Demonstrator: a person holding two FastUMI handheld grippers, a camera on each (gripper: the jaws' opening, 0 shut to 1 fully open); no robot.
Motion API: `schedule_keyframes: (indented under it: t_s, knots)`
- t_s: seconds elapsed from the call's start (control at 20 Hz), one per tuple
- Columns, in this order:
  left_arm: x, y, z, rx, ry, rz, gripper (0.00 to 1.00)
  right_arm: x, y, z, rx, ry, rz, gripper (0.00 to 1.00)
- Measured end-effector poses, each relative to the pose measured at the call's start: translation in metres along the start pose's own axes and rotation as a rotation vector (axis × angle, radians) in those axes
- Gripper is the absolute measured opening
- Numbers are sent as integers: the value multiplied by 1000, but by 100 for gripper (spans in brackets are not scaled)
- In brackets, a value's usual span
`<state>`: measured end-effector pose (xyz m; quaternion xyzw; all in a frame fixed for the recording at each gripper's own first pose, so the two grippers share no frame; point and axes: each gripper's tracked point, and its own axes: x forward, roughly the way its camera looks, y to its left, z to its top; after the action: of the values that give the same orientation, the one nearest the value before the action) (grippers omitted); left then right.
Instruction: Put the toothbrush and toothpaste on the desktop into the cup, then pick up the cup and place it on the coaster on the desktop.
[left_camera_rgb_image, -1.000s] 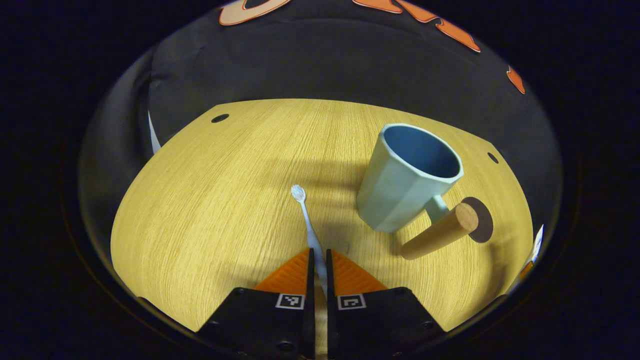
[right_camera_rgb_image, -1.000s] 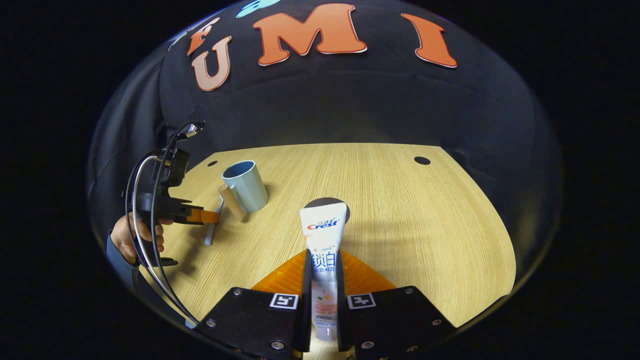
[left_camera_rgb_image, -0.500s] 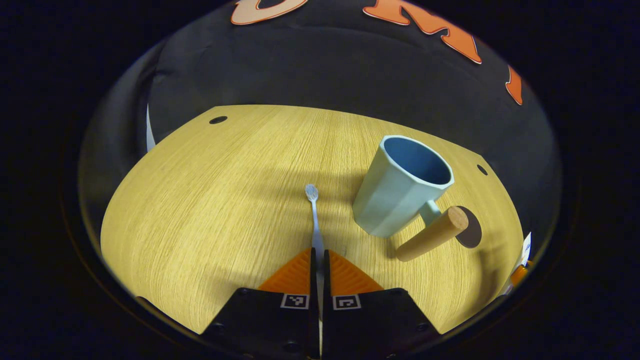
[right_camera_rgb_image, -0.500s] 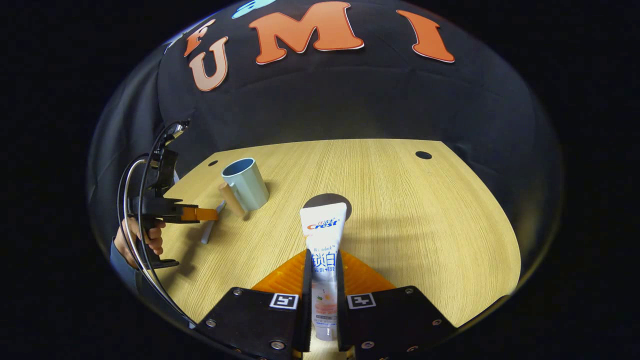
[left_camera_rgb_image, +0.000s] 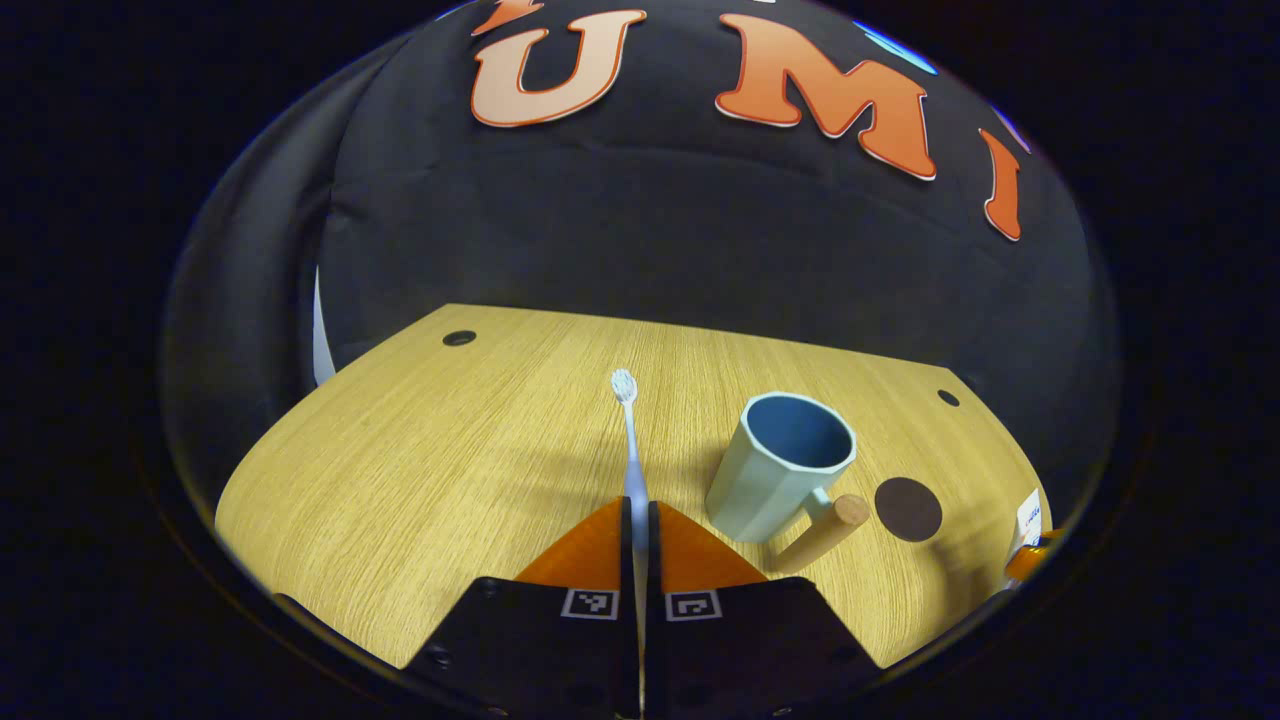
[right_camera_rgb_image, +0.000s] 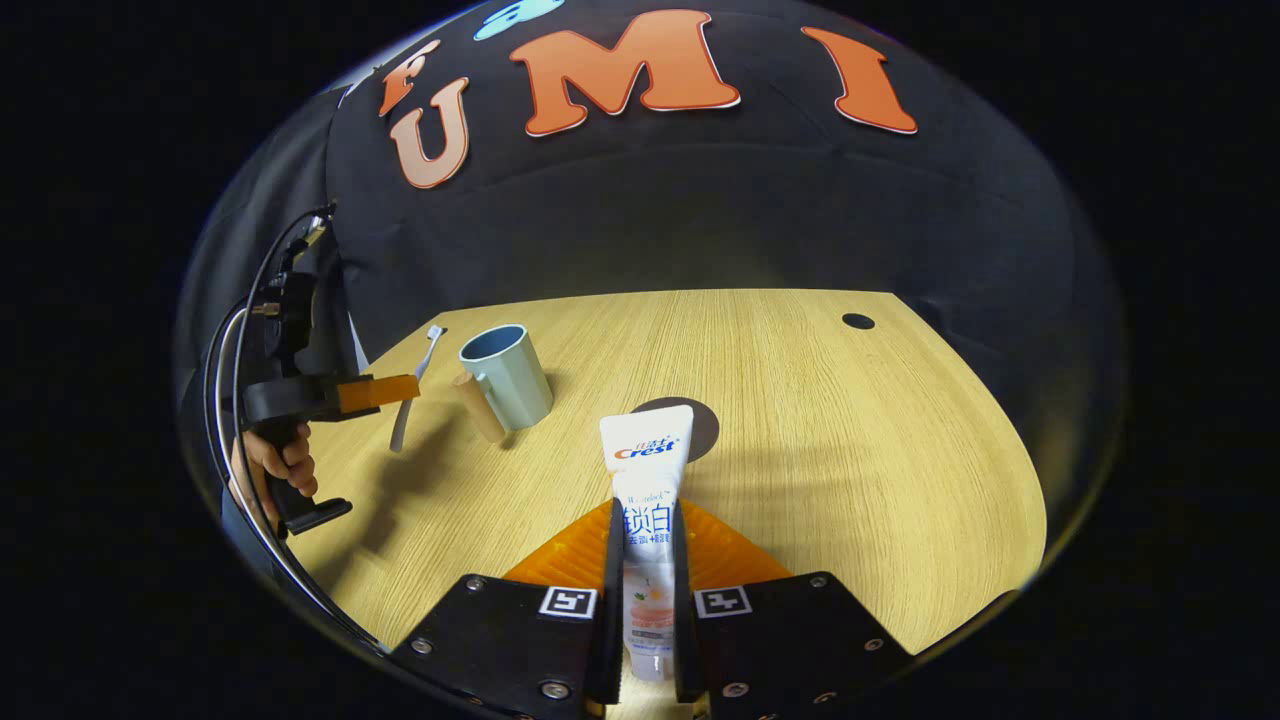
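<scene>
My left gripper (left_camera_rgb_image: 637, 520) pinches the light, stiff toothbrush (left_camera_rgb_image: 628, 430) low on its handle, left of the cup (left_camera_rgb_image: 785, 465); my right gripper (right_camera_rgb_image: 645, 560) clamps the soft toothpaste tube (right_camera_rgb_image: 645, 470).

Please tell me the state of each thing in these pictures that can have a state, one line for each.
Left gripper: shut on the toothbrush.
Thin white toothbrush: held off the desktop, bristles forward.
Right gripper: shut on the toothpaste.
White toothpaste tube: held.
Pale blue cup with wooden handle: upright, empty.
Round dark coaster: bare.
</scene>
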<state>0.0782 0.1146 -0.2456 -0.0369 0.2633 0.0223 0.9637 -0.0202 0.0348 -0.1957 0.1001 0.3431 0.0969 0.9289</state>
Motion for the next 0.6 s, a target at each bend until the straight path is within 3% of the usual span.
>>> schedule_keyframes:
  t_s: [0.4,0.6]
  knots:
    - [-12,-16,61,35,-222,-34,2,-4,4,7,0,-42,20,21]
    - [-9,-26,73,51,-255,-57,2,-4,4,15,19,-60,23,21]
